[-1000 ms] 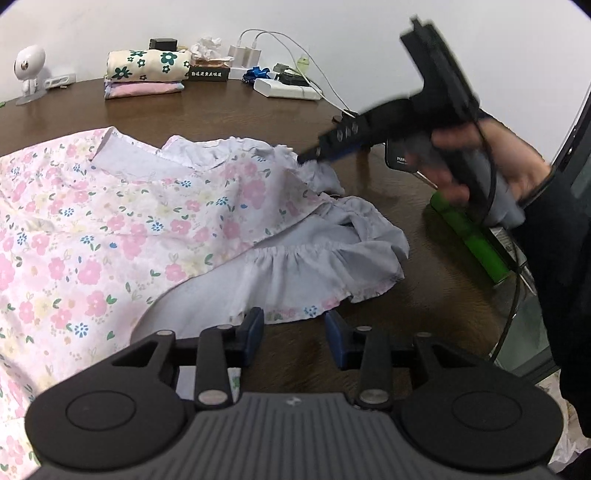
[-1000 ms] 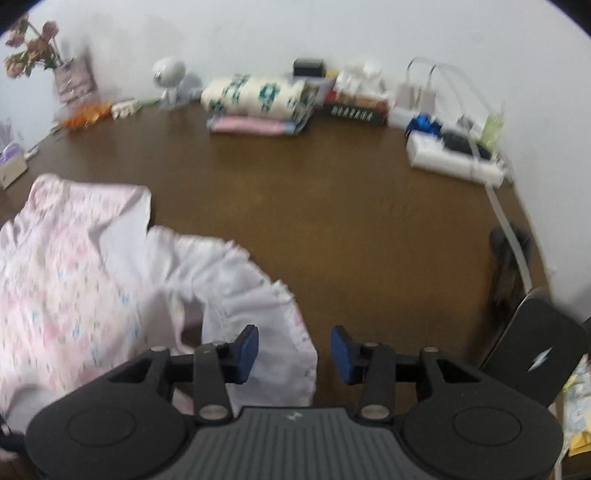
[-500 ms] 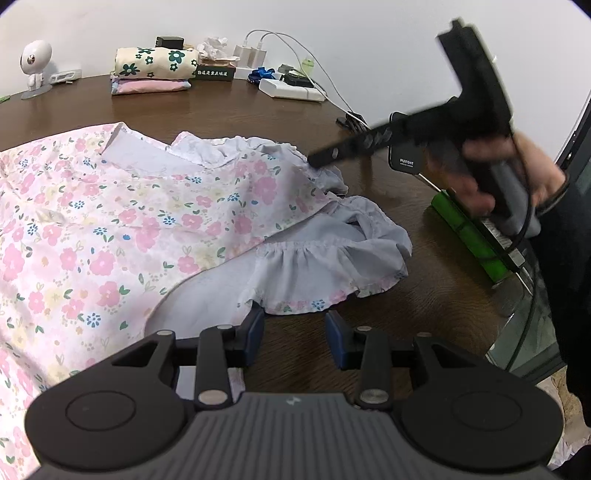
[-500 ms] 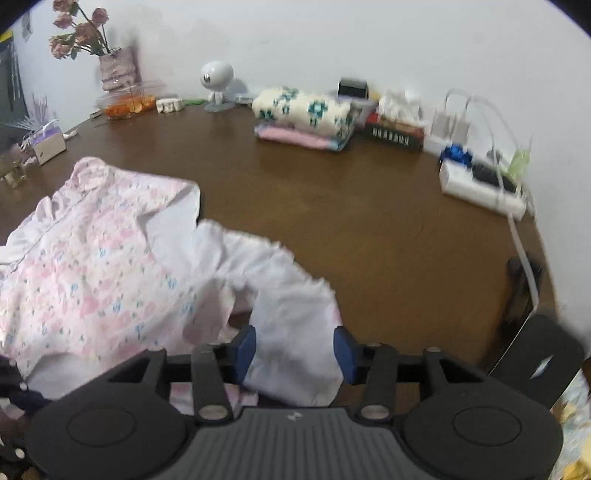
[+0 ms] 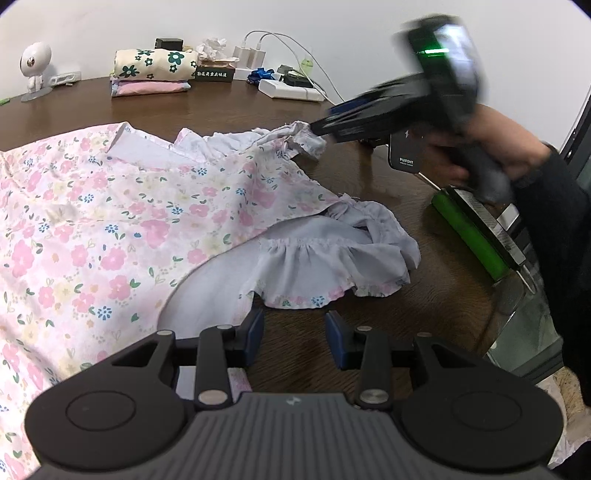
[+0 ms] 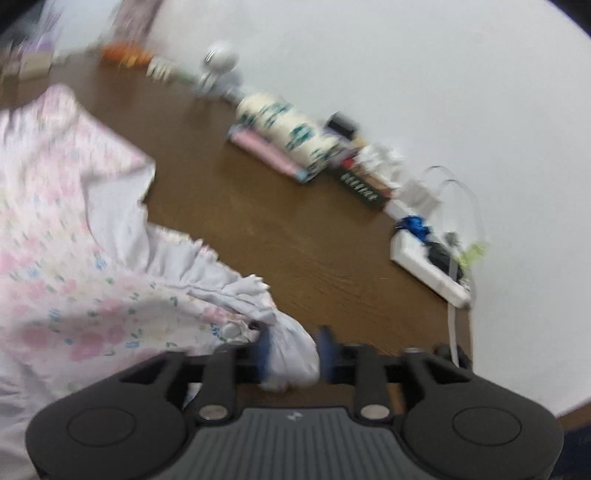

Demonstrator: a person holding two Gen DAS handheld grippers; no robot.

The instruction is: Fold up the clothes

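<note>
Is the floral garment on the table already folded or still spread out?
Spread out: the floral garment lies open across the table, one ruffled edge pinched in the right gripper.

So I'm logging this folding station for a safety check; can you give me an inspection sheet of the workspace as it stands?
Surface: dark brown wooden table, bare between garment and wall.
Job's things: pink floral cotton dress spread out, its white ruffled sleeve lifted.
Clutter: folded floral and pink cloth stack, small white round-headed figurine, green cylinder at the table edge.
Grippers: left gripper open, above the table by the dress edge; right gripper closed on the sleeve, motion-blurred.
Cables: white power strip with white charger leads along the wall.
Surroundings: plain white wall.
</note>
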